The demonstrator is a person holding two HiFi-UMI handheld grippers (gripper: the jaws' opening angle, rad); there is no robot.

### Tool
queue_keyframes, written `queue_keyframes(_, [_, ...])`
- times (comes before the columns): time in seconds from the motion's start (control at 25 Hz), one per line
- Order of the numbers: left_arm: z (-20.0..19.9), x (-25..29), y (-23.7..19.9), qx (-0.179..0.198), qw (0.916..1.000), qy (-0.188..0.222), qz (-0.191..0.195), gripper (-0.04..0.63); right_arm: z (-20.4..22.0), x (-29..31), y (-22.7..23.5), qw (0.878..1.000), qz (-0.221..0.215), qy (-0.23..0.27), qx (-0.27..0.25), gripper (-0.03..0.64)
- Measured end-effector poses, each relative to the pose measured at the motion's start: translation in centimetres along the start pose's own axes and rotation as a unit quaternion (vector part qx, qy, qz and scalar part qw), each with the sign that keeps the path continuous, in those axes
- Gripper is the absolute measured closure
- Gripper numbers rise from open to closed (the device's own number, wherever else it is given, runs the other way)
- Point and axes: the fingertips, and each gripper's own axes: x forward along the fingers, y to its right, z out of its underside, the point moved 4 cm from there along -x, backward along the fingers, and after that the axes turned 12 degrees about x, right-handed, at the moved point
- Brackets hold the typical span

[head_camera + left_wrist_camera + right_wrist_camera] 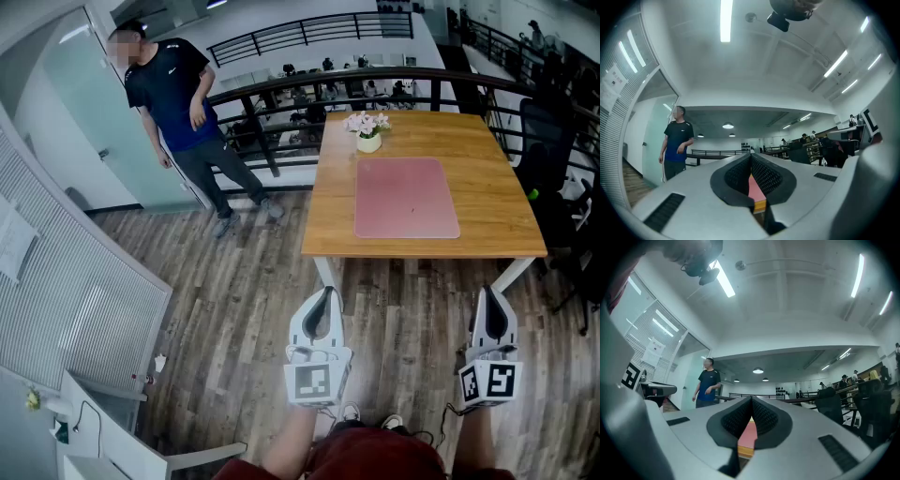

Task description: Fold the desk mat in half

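Reaching the pink rectangular desk mat (pixel 407 197) on the wooden table (pixel 330 206), left gripper (pixel 325 292) and right gripper (pixel 489 292) (both closed, empty) should pinch its near corners.

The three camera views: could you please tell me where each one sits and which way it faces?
Head view: on the person's head, facing forward and steeply down at the table with the pink desk mat; shows both forearms, left tool and right tool.
Left gripper view: on the left tool, looking about level along its shut jaws toward the table.
Right gripper view: on the right tool, same heading, jaws shut; the left tool shows at left.
Shared: both gripper views catch the mat and the bystander.
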Motion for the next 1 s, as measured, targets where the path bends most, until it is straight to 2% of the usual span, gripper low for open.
queue_keyframes(0.2, [-0.4,-0.1,-0.3,-0.006,0.9996,0.029,0.004,0.575,0.2,0.1,-0.6,1.0,0.0,0.0,0.002,0.609])
queue_keyframes(0.88, [1.4,-0.2,-2.5,-0.003,0.9999,0.014,0.007,0.564,1.0,1.0,-3.1,1.0,0.01,0.013,-0.005,0.606])
queue_keyframes(0.92, [1.5,-0.1,-2.6,-0.004,0.9999,0.013,0.007,0.546,1.1,1.1,-3.2,1.0,0.011,0.014,-0.004,0.598])
queue_keyframes(1.0, [2.0,0.1,-2.8,-0.006,0.9999,0.011,0.012,0.504,1.4,1.4,-3.4,1.0,0.009,0.013,0.0,0.518])
